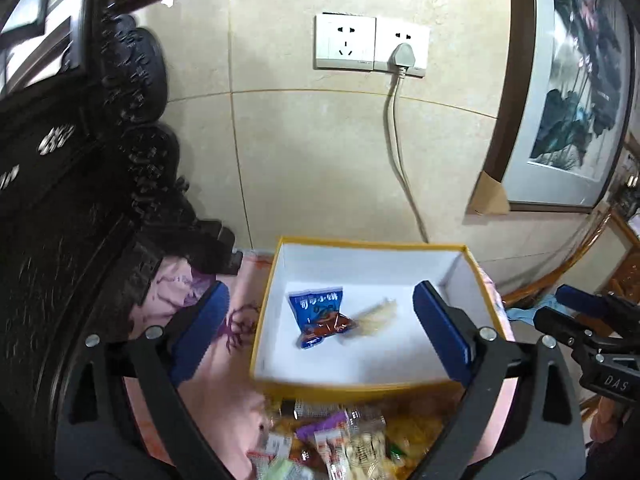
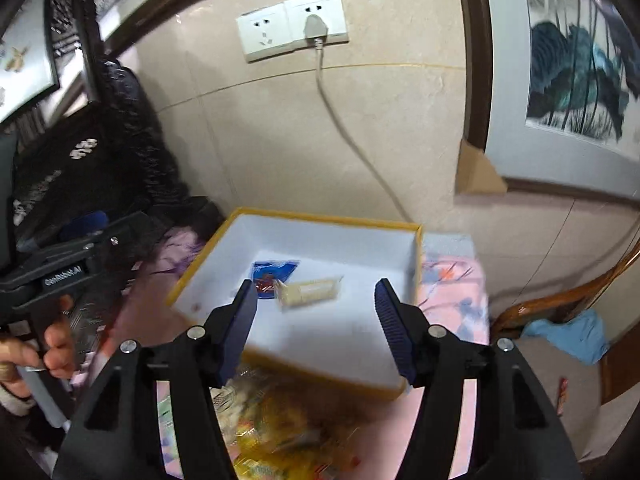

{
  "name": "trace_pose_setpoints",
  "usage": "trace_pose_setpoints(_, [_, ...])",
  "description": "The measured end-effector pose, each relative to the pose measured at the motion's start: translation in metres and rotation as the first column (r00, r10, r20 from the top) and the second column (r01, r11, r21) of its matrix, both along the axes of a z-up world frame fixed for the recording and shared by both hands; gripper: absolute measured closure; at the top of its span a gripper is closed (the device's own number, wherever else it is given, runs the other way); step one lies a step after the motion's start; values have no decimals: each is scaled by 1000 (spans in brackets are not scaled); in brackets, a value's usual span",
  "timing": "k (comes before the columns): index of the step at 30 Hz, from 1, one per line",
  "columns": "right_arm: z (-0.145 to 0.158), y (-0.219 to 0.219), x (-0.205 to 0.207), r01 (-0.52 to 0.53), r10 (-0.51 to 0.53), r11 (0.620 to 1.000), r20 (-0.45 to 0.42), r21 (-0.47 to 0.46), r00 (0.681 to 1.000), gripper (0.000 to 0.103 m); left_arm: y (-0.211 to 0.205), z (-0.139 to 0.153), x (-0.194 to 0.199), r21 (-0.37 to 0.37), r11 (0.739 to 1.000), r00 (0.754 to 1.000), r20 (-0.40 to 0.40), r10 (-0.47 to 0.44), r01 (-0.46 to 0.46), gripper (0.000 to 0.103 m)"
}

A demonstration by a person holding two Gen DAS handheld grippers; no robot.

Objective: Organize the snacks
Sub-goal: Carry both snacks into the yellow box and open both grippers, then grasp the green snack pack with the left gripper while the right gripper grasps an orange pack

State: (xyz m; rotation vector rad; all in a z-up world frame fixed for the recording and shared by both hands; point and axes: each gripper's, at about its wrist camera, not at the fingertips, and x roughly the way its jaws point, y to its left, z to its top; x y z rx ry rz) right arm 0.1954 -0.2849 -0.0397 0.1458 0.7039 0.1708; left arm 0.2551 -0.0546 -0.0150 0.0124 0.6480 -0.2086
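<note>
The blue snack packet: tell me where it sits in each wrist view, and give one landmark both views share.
Left wrist: blue snack packet lies left of centre on the white floor of the yellow-rimmed box, pale packet to its right.
Right wrist: blue snack packet lies near the box's middle, just above the left finger.
Shared landmark: wall socket.

An open box (image 1: pixel 460 254) sits on the table (image 1: pixel 224 392) against the far wall. Inside it, a snack packet (image 1: pixel 316 312) lies left, touching a second packet (image 1: pixel 376 314) on its right. A pile of snacks (image 1: pixel 352 436) lies near, in front of the box.
</note>
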Motion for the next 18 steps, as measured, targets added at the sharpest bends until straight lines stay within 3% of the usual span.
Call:
trace_pose_setpoints(4, [-10,2,-32,-6,7,1000,-20,15,1000,41,19,-14,-34,-62,998,998,-58,10,-13,5])
trace_pose_setpoints(9, [-37,16,-88,-23,23,1000,-39,0,999,39,41,-42,-93,-45,998,994,-98,38,-43,5])
trace_pose_setpoints(11, [-58,27,-114,-41,41,999,-46,-2,998,32,47,-55,-115,-3,999,994,-95,53,-53,5])
trace_pose_setpoints(14, [-92,40,-147,-61,64,997,-58,48,996,11,60,-80,-153,39,997,990,-127,66,-62,5])
trace_pose_setpoints(18, [-142,53,-162,-62,82,991,-164,123,983,7,74,-109,-187,38,997,978,-196,71,-65,5])
